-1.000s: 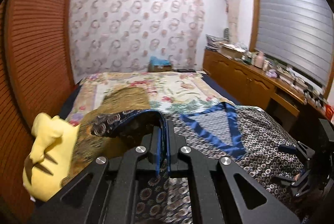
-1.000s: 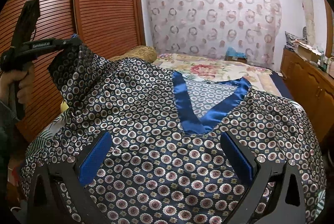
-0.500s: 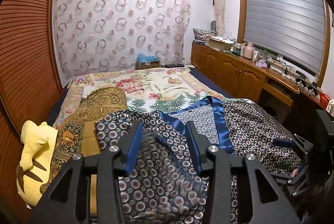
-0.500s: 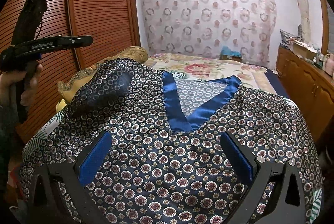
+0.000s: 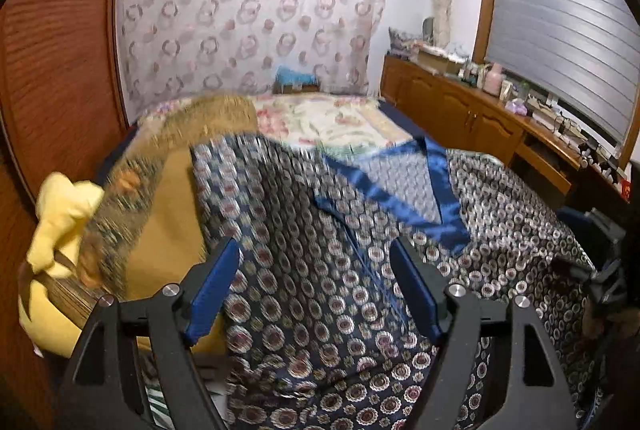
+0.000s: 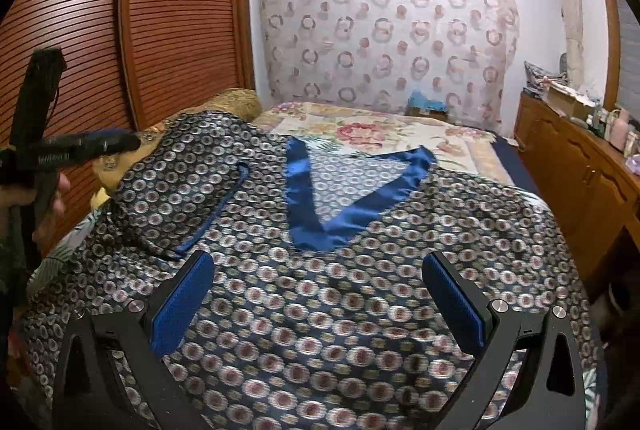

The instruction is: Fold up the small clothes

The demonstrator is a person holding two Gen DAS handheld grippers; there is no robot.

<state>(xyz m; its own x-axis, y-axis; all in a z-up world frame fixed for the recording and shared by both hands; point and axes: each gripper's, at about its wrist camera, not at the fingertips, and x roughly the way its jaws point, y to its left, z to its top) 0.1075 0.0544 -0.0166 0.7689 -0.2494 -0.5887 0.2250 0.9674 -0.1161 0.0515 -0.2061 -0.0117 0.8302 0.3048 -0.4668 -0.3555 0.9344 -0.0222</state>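
A patterned dark-blue top (image 6: 320, 310) with a satin blue V-neck trim (image 6: 340, 197) is spread across the bed (image 6: 400, 133), its neckline turned towards the far curtain (image 6: 384, 29). One sleeve (image 6: 180, 189) is laid folded inward over the body of the garment, on the side nearest the wooden wardrobe (image 6: 100, 29).

The left gripper (image 5: 316, 290) is held low over that folded sleeve; its jaws have just been opening and are now spread wide, with cloth seen beneath them but nothing pinched. The left wrist view is blurred, so it cannot be said whether the pads brush the fabric. In the right wrist view the same gripper (image 6: 120, 141) is seen at the left edge, gripped by a hand (image 6: 48, 205).

The right gripper (image 6: 320, 298) is poised above the lower part of the top, its jaws spread apart and empty.

A gold-patterned pillow (image 5: 168, 181) and a yellow plush toy (image 5: 60, 222) are seen just beside the sleeve, against the wardrobe side of the bed.
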